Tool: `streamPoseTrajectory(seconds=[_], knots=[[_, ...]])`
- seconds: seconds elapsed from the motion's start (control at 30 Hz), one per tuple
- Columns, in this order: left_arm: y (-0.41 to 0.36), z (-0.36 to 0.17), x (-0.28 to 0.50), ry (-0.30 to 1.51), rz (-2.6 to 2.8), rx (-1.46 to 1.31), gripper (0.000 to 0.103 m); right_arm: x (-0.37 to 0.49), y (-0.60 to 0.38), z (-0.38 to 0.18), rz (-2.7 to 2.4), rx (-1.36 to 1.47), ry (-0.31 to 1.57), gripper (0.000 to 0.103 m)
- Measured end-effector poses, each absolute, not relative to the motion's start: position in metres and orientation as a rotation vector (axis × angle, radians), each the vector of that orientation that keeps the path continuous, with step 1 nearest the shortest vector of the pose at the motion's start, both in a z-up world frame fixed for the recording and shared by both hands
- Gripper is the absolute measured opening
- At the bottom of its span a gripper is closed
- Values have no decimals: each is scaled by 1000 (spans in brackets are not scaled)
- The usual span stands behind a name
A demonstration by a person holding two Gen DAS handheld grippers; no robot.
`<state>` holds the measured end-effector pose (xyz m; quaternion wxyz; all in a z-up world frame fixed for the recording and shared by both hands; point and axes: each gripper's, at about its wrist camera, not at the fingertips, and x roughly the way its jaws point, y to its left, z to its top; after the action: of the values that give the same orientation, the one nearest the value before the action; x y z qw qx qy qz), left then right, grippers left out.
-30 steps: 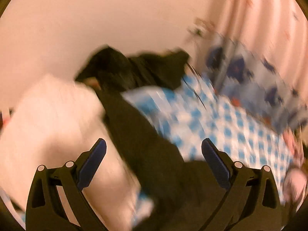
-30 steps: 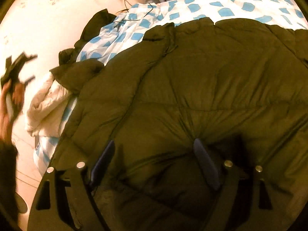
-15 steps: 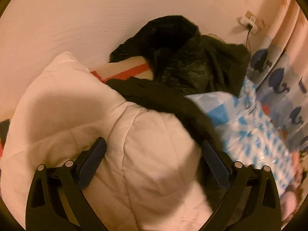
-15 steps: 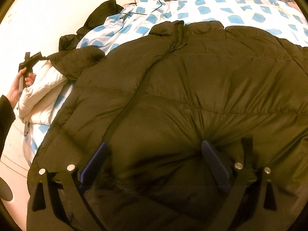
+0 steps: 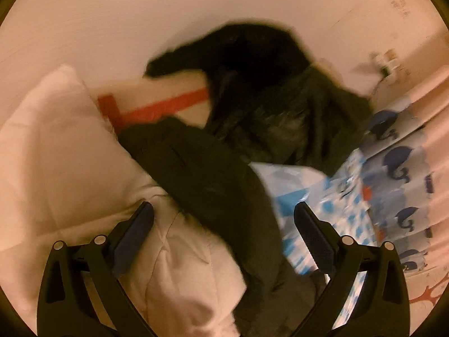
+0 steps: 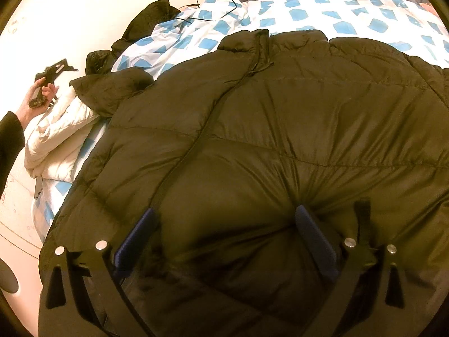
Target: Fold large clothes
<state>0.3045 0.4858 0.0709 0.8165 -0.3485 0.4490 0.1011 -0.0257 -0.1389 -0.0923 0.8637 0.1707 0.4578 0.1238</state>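
A large dark olive puffer jacket (image 6: pixel 280 140) lies spread front-up on the bed, its zipper running up to the collar. My right gripper (image 6: pixel 224 224) is open and presses down on the jacket's lower part, with fabric bulging between the fingers. One sleeve (image 6: pixel 112 87) lies out to the left over a white quilted garment (image 6: pixel 61 134). In the left wrist view that sleeve (image 5: pixel 213 185) runs between the fingers of my open, empty left gripper (image 5: pixel 224 219), which hovers above it. The left gripper also shows in the right wrist view (image 6: pixel 53 73), held in a hand.
The white quilted garment (image 5: pixel 70 168) lies left of the sleeve. A pile of black clothes (image 5: pixel 266 92) sits against the wall. The bed has a blue-and-white checked sheet (image 6: pixel 308 14). A patterned curtain (image 5: pixel 398 174) hangs at the right. A black cable (image 6: pixel 207 14) lies on the sheet.
My left gripper has swung from the bed toward the wall side and now sits over the sleeve's end. My right gripper has stayed pressed on the jacket, open.
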Motion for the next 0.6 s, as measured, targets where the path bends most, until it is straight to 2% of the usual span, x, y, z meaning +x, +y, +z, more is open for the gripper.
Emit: streamPoseTrajectory(seconds=[0.2,0.23,0.27,0.3,0.33,0.43,0.6], knots=[[485,62,324,922,219,-730,95,-25,-139,-92,259,359,958,96],[483,61,326,920,227,-699,85,-25,-139,-93,259,361,957,96],[481,58,328,925,245,-674,70,-25,-139,-93,260,361,957,96],[482,52,328,950,271,-677,38,-25,-139,-94,260,361,957,96],[485,46,326,946,258,-717,12,-25,-139,-94,260,362,957,96],[487,51,311,839,241,-744,4,-25,-139,-94,259,361,957,96],[455,106,272,563,116,-585,3,-23,-139,-94,257,360,962,96]])
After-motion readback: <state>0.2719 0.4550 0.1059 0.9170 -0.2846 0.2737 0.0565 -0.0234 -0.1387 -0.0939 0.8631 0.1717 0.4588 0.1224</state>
